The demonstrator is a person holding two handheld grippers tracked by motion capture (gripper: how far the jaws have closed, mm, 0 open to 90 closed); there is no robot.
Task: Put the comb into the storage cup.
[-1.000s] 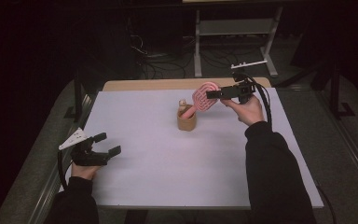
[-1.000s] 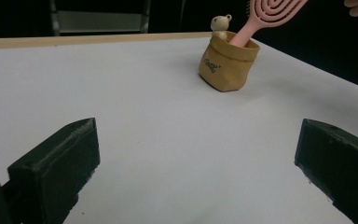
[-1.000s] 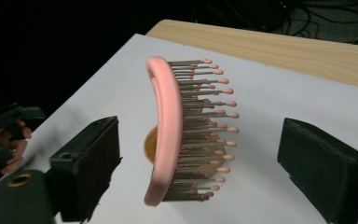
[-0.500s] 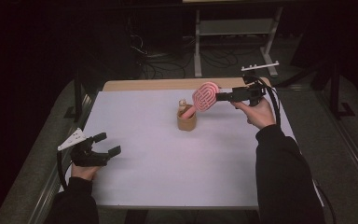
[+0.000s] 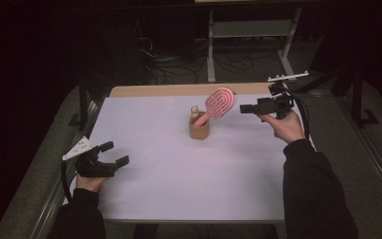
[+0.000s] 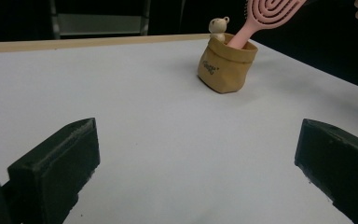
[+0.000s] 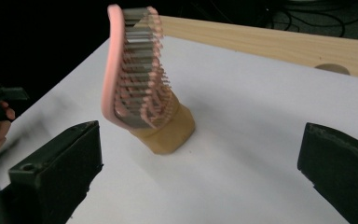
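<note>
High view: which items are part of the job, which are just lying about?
In the job:
- pink hairbrush, handle down in the pouch
- tan pouch with a small bear figure
- right gripper, jaws open, beside the brush head

Lying about:
- left gripper, open, idle
- metal stand and cables behind the table

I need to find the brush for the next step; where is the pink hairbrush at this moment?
In the high view the pink hairbrush stands handle-down in the small tan pouch near the table's far middle, leaning right toward the open right gripper, beside a small bear figure.
</note>
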